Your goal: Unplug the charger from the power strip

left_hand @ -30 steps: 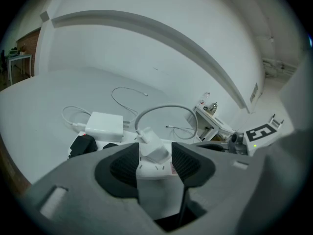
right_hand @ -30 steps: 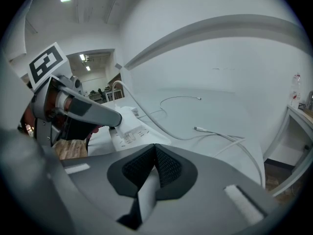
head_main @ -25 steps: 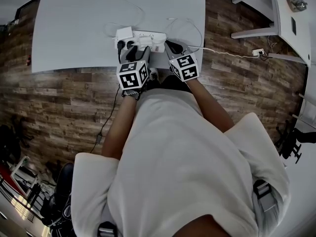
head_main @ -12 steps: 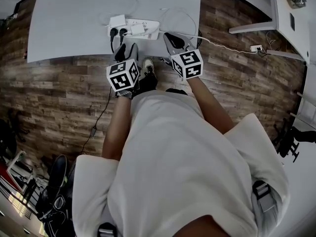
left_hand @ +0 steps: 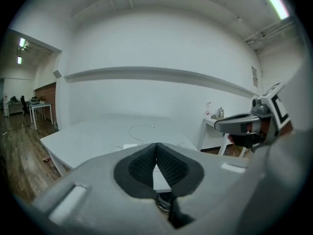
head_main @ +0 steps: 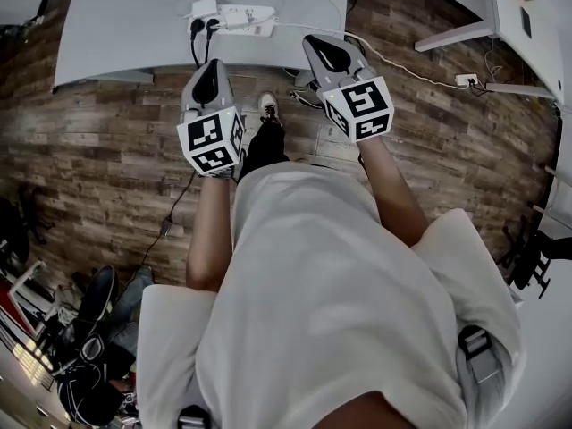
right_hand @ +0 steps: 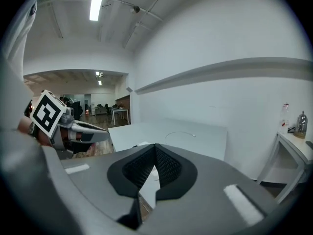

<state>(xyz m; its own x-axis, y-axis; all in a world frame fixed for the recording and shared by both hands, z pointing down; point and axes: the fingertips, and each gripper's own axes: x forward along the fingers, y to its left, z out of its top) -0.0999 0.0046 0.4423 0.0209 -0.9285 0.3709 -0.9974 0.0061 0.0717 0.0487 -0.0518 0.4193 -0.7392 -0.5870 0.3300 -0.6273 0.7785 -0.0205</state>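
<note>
The white power strip (head_main: 248, 18) lies near the front edge of the white table (head_main: 125, 34). Two black plugs (head_main: 204, 25) sit in its left end beside a white adapter block (head_main: 204, 7). Both grippers hang over the wooden floor, short of the table and apart from the strip. My left gripper (head_main: 207, 68) (left_hand: 156, 147) has just been closing; its pads meet with nothing between them. My right gripper (head_main: 320, 47) (right_hand: 155, 148) also shows its pads touching and holds nothing. Each gripper sees the other off to its side.
A white cable (head_main: 402, 68) runs from the strip across the floor to a small socket block (head_main: 465, 80). Black cords (head_main: 183, 199) drop from the plugs down to the floor. Another white desk (head_main: 523, 34) stands at the right. My shoe (head_main: 266, 105) is below the table edge.
Both grippers have pulled back from the power strip toward my body and risen. The strip and its plugs stay on the table.
</note>
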